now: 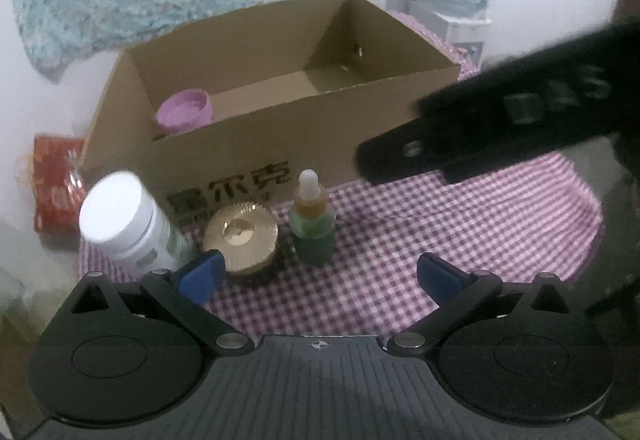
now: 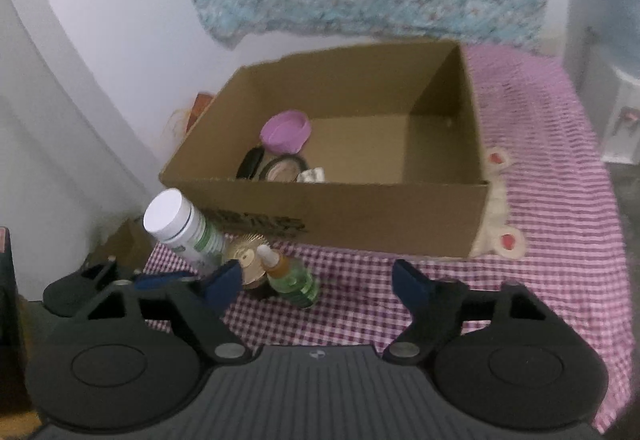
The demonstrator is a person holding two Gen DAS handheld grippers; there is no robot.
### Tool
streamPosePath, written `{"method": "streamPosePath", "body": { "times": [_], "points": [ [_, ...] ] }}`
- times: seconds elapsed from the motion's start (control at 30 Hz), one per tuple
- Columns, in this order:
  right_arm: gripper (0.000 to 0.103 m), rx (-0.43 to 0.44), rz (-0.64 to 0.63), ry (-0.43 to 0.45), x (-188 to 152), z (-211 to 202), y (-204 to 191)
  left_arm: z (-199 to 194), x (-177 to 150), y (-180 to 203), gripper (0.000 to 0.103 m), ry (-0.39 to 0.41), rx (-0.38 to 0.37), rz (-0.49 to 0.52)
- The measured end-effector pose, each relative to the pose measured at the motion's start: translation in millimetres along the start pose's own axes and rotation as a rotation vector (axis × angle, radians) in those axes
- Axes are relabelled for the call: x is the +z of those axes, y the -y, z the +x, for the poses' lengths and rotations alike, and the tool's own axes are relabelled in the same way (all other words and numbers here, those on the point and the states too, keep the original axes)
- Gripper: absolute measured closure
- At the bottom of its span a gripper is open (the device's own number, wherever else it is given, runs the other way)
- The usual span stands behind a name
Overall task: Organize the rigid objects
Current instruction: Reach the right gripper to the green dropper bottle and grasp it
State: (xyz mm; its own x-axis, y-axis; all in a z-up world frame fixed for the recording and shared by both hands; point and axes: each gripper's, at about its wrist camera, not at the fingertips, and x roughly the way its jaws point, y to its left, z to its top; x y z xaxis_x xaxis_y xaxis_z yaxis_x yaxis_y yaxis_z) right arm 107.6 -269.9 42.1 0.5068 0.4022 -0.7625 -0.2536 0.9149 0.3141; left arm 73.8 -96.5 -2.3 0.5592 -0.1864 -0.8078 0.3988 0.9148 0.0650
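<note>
Pink-checked tablecloth (image 2: 540, 200), brown cardboard box (image 2: 360, 216), purple bowl (image 2: 286, 130).

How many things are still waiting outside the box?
3, in front of the brown cardboard box: white-capped plastic bottle, ribbed gold-lidded jar, green glass dropper bottle. More may be hidden.

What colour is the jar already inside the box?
Light purple jar, clearest in the right wrist view.

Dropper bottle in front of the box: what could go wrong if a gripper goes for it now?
1. The dropper bottle is tall and narrow; an off-centre pinch may tip it.
2. The gold-lidded jar and white bottle crowd its side, so a wide-open left gripper could knock them.
3. The right gripper hovers nearby, so the two could collide.
</note>
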Motion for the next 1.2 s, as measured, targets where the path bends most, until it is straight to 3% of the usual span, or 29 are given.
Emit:
{"method": "streamPosePath", "body": {
  "times": [0.1, 0.2, 0.37, 0.43, 0.5, 0.57, 0.63, 0.77, 1.1, 1.2],
  "points": [
    [0.039, 0.033, -0.011, -0.044, 6.1, 16.7, 1.4, 3.8, -0.9, 7.2, 0.001, 0.030, 0.021, 0.062],
    [0.044, 0.056, -0.041, -0.074, 9.7, 30.2, -2.3, 7.8, -2.0, 9.4, 0.002, 0.046, 0.009, 0.080],
    [0.054, 0.087, -0.115, -0.102, 14.8, 46.1, -15.2, 16.9, -0.2, 2.5, 0.008, 0.042, -0.032, 0.033],
    [0.063, 0.096, -0.132, -0.113, 17.3, 51.8, -18.2, 18.1, 0.4, -1.0, 0.010, 0.056, -0.052, 0.010],
    [0.068, 0.101, -0.140, -0.125, 18.2, 58.6, -19.8, 19.3, 0.6, -2.4, 0.015, 0.068, -0.062, -0.001],
    [0.075, 0.121, -0.140, -0.136, 19.6, 63.4, -19.7, 21.8, 1.2, -3.0, 0.028, 0.068, -0.067, -0.002],
    [0.081, 0.131, -0.141, -0.141, 20.2, 66.0, -20.2, 25.0, 1.7, -4.0, 0.032, 0.063, -0.065, -0.009],
    [0.081, 0.127, -0.148, -0.137, 20.2, 66.3, -21.5, 26.8, 3.6, -6.9, 0.047, 0.066, -0.073, -0.029],
    [0.082, 0.118, -0.109, -0.142, 19.7, 60.6, -10.9, 29.7, 5.6, -10.7, 0.070, 0.080, -0.080, -0.073],
    [0.082, 0.110, -0.105, -0.143, 18.3, 57.6, -7.7, 29.5, 7.6, -9.5, 0.072, 0.086, -0.103, -0.086]
  ]
}}
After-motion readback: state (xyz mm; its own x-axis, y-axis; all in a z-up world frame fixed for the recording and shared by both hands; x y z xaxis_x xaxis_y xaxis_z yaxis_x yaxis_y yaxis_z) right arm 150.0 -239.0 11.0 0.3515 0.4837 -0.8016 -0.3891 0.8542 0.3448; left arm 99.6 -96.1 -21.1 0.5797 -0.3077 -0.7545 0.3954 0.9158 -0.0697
